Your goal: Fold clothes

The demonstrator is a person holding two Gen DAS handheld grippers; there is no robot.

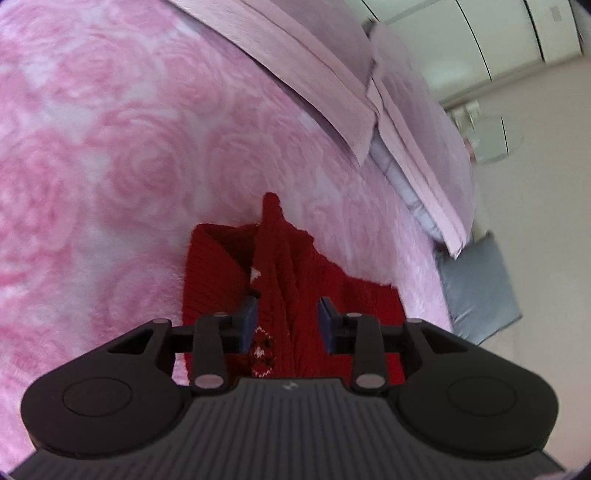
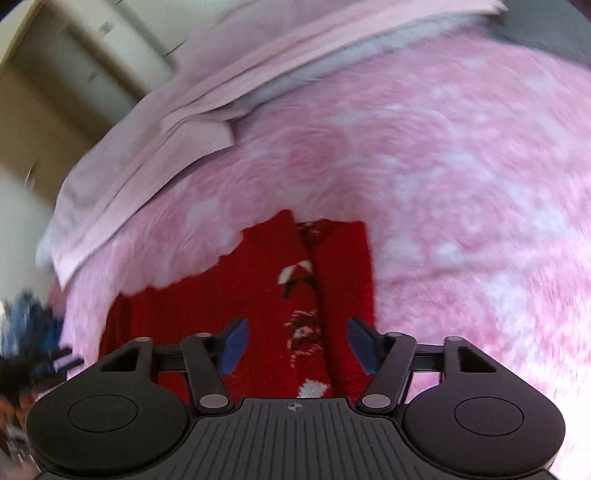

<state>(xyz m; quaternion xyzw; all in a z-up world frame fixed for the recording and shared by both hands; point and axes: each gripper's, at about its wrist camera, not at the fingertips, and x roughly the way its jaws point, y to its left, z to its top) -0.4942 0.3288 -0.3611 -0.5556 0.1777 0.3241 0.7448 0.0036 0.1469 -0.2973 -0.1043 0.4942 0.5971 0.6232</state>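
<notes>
Red sweater (image 1: 295, 280) under both spread grippers, grey cushion (image 1: 480, 288) in left view only

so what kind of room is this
Most likely a bedroom: a red sweater lies on a bed's pink rose-patterned blanket, with folded pink bedding and pale wardrobe doors behind.

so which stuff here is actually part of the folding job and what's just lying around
Part of the job:
- red knitted sweater, partly folded on the bed
- left gripper, open above it
- right gripper, open above it

Just lying about:
- pink rose blanket
- folded pink bedding
- grey cushion
</notes>
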